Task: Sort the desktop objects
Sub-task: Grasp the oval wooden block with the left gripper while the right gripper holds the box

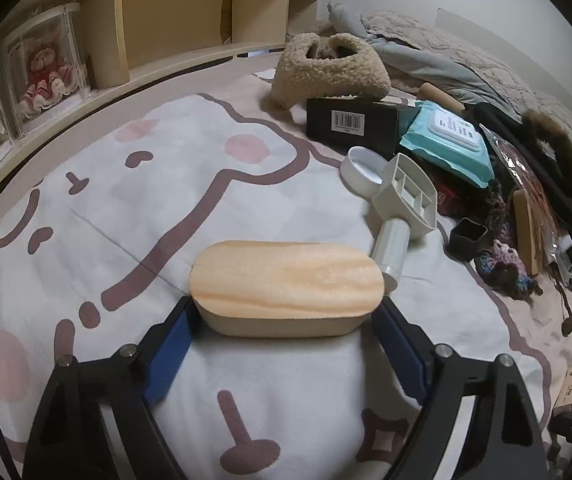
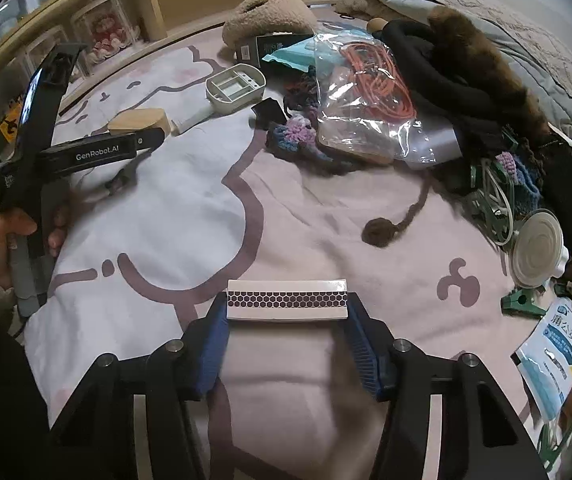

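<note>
Left wrist view is taking in the printed bedspread [image 1: 190, 200], which is lying across most of the frame, with the wooden shelf unit [image 1: 174, 20] running behind it and a rumpled grey quilt [image 1: 457, 64] piling up at the far right. A fuzzy beige bag [image 1: 325, 68] is sitting in front of the quilt, with a black box [image 1: 357, 122] just before it and a teal wipes pack [image 1: 445, 144] leaning on that box. A cream handled tool [image 1: 403, 208] is lying near the middle, its handle end almost touching the wooden-lidded box [image 1: 286, 288]. The left gripper [image 1: 286, 316] is clamping that box by its two ends, just above the bedspread.

In the right wrist view a clear bag of orange cord [image 2: 365, 92] is lying among dark clothes. The right gripper [image 2: 286, 312] is pinching a small white box with a honeycomb strip [image 2: 286, 302] between its blue pads [image 2: 210, 352], close over the bedspread.
</note>
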A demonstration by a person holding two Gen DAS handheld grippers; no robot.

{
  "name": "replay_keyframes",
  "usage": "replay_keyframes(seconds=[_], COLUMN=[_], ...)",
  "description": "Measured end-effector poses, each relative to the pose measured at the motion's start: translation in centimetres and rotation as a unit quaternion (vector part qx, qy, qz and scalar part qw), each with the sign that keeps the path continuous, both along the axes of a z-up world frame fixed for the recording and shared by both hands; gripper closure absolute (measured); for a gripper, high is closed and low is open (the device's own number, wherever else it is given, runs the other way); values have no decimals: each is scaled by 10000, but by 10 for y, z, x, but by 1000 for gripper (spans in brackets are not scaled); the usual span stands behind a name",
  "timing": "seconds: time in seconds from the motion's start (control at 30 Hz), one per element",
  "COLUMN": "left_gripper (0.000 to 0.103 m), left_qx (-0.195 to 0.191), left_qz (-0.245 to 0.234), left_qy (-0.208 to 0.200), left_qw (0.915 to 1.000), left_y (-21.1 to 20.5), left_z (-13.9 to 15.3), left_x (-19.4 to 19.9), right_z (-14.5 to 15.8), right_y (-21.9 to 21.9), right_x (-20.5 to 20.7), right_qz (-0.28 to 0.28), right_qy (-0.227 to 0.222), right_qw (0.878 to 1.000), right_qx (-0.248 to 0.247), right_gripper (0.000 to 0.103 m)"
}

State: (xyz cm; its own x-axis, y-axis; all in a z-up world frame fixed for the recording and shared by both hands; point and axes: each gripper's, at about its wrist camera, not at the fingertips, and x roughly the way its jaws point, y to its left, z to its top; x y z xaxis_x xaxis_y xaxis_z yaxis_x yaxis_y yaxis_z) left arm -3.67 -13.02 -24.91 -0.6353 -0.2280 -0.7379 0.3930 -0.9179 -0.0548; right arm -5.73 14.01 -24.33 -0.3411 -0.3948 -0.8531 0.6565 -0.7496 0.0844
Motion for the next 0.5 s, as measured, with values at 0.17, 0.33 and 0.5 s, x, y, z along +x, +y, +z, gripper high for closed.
replay_keyframes(seconds=[0.17,0.33,0.5], left_gripper=[16,16,16], left_qx=[100,243,131], left_qz=[-29,-425,-813], left_qy=[77,49,-122], left_qw=[9999,9988,9965], left_y=[-3,-1,3], left_z=[3,11,11], left_x=[2,8,17], right_z=[1,4,5], right_y=[4,11,19], right_x=[2,3,3], right_qz=[-62,-186,-268], right_qy=[5,70,-10], right_qw=[10000,9998,9996], right_qx=[-37,-20,-44], right_gripper=[47,47,47])
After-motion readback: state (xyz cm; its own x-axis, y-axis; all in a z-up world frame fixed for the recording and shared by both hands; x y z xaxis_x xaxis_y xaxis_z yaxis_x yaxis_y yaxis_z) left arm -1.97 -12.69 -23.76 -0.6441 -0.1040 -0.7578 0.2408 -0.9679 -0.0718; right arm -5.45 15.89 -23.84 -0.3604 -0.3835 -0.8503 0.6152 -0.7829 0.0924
